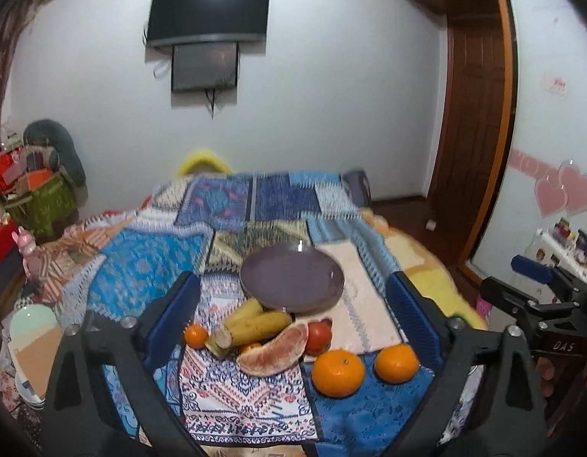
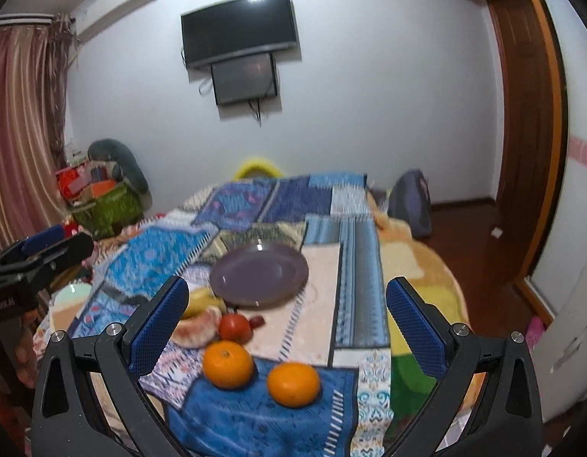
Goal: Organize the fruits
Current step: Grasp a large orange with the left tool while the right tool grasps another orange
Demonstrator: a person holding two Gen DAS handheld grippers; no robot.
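Observation:
An empty purple plate [image 1: 292, 281] [image 2: 259, 275] sits on the patchwork cloth. Before it lie bananas [image 1: 255, 323], a pomelo wedge [image 1: 276, 352] [image 2: 200, 323], a red tomato [image 1: 318, 337] [image 2: 235, 327], a small orange [image 1: 196, 336] and two larger oranges [image 1: 338, 372] [image 1: 397, 363], also in the right wrist view [image 2: 227, 363] [image 2: 293, 384]. My left gripper [image 1: 293, 312] is open and empty, above the fruit pile. My right gripper [image 2: 287, 316] is open and empty, above the two oranges; it also shows in the left wrist view [image 1: 537, 289].
The patchwork cloth [image 1: 152, 266] covers a round table whose edge drops off on the right [image 1: 445, 285]. Stacked bowls [image 1: 30, 327] sit at the left. A green basket of boxes [image 2: 106, 202] stands by the wall. A wooden door [image 1: 472, 95] is at the right.

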